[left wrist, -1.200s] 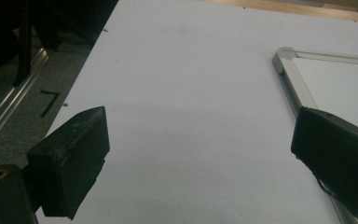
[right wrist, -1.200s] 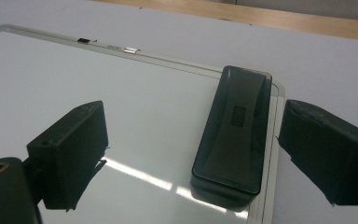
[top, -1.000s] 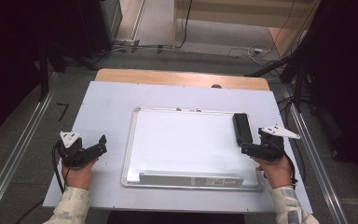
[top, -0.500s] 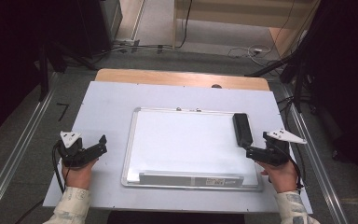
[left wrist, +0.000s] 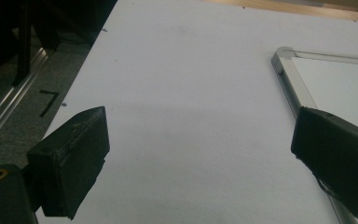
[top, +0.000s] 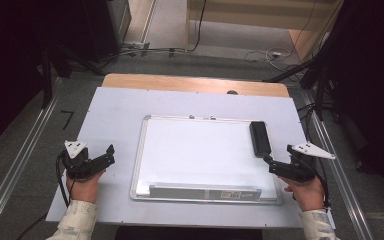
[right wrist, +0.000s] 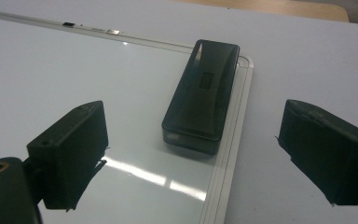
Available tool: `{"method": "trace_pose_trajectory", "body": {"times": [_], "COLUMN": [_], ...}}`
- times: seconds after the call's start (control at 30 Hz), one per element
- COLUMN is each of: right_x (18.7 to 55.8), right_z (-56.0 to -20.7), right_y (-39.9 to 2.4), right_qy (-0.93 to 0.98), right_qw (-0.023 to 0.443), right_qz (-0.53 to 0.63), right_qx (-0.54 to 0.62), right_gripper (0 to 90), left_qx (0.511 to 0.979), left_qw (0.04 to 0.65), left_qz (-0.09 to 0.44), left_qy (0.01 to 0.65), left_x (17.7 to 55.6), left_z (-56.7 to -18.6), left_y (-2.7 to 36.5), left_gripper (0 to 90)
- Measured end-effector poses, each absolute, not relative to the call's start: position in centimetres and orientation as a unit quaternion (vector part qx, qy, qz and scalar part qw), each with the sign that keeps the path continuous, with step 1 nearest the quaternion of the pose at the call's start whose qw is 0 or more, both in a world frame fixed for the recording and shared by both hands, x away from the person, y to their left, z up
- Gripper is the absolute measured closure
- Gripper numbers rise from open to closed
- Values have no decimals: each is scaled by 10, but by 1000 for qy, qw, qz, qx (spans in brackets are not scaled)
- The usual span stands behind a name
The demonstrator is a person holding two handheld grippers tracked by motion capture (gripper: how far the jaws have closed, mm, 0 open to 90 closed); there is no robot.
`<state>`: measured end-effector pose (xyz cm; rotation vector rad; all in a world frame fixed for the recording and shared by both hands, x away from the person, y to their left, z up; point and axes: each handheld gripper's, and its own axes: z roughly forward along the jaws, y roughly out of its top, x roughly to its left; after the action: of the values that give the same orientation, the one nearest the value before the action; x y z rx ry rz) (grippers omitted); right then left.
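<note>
On the white worktop, a black rectangular plastic eraser is seen on the metal-framed whiteboard. In the gripper views, the left tongs and the right tongs are spread apart; nothing is grasped yet.

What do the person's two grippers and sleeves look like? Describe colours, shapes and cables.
Each gripper, left and right, is black with two blocky, blunt pads, a pale grey three-cornered plate on top and a trailing black cable. The sleeves are light, finely patterned cloth.
</note>
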<state>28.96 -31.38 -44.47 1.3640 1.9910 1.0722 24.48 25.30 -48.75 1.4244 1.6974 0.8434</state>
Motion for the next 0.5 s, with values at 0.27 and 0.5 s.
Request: {"method": "trace_pose_trajectory", "body": {"times": [0.27,0.5], "right_x": [286,284], "right_z": [-447,-449], "right_y": [-322,-332], "right_qy": [728,724], "right_qw": [252,256], "right_qz": [388,384], "right_qx": [506,513], "right_gripper": [70,70], "left_qx": [556,556], "left_qw": [378,378], "left_qz": [327,326], "left_qy": [665,664], "left_x": [245,245], "left_z": [-488,-488], "left_y": [253,253], "left_gripper": [45,44]}}
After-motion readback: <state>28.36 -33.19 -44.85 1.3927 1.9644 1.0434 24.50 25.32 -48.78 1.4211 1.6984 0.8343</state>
